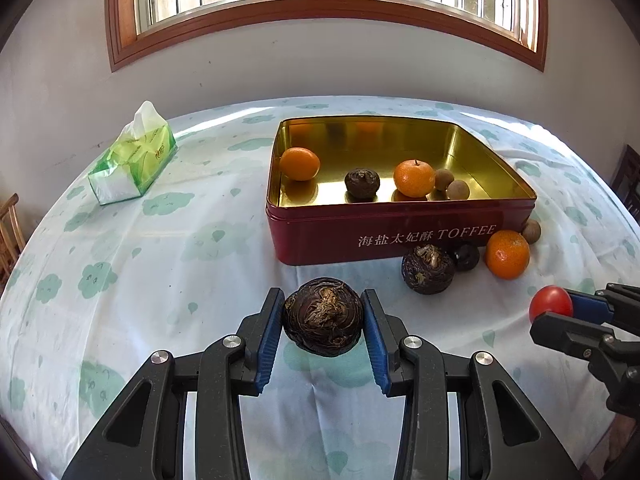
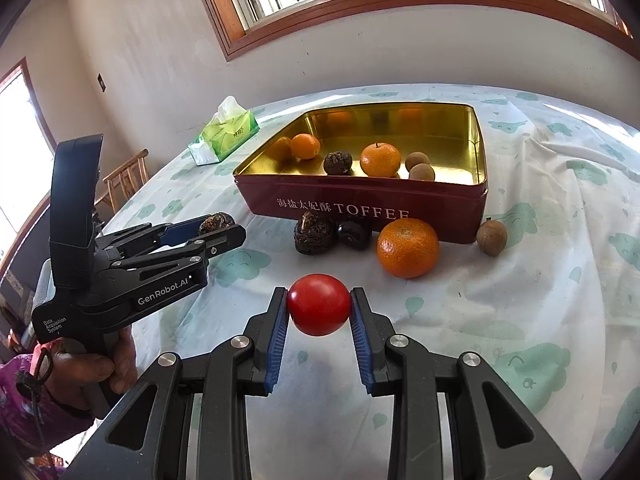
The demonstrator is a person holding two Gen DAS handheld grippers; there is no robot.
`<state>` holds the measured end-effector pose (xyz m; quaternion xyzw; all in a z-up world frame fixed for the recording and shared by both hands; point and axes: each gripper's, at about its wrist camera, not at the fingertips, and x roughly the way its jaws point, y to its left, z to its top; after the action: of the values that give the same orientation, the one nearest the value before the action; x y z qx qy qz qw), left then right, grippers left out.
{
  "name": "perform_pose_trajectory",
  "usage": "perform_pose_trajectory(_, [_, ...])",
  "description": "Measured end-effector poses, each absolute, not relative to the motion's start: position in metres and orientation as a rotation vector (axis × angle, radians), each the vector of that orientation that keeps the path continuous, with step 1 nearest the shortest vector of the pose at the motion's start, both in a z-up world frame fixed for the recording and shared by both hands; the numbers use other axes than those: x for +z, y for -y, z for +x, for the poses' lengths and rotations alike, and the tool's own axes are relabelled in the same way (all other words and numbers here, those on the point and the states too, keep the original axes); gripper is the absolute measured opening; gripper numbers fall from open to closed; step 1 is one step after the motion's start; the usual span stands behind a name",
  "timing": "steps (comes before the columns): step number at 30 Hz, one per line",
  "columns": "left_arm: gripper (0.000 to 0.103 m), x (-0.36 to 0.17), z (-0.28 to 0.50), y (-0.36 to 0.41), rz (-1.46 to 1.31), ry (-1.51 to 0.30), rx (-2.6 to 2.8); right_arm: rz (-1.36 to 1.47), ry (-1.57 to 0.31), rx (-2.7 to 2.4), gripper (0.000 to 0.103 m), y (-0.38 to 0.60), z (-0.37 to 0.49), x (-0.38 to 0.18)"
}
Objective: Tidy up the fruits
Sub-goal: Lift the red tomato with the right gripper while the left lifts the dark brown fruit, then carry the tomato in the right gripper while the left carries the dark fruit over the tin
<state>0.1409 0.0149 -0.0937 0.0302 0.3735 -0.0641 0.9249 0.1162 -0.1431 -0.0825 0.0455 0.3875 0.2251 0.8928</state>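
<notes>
Holding a dark water chestnut (image 1: 323, 322) between its blue pads, our left gripper (image 1: 323, 320) is closed around it on both sides, raised above the tablecloth (image 1: 140, 280) in front of the red toffee tin (image 1: 400, 236). Our right gripper (image 2: 319, 311) is clamped the same way on a red tomato (image 2: 319, 310), also lifted off the cloth, on the right of the left one. We see the tin open, its gold floor carrying two oranges (image 1: 299, 164), one dark chestnut (image 1: 362, 183) and two brown longans (image 1: 451, 185) near its front wall. Outside, against the tin's front right corner, lie another large chestnut (image 1: 427, 269), a smaller dark fruit (image 1: 467, 257) just beside it, an orange (image 1: 507, 254) and a longan (image 1: 531, 231) next to the tin's corner. A green tissue pack (image 1: 134, 160) sits well apart to the left.
</notes>
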Motion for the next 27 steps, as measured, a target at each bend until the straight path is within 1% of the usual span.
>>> perform_pose_trajectory(10, [0.04, -0.051, 0.131, -0.012, 0.11, -0.672, -0.118, 0.105, -0.735, 0.447, 0.028, 0.157, 0.118, -0.049])
perform_pose_trajectory(15, [0.04, -0.032, 0.136, -0.005, 0.122, -0.638, -0.133, 0.104, -0.72, 0.439, 0.028, 0.158, 0.124, -0.04])
perform_pose_trajectory(27, [0.04, -0.015, 0.161, 0.008, 0.114, -0.622, -0.163, 0.115, -0.695, 0.426, 0.028, 0.162, 0.144, -0.029])
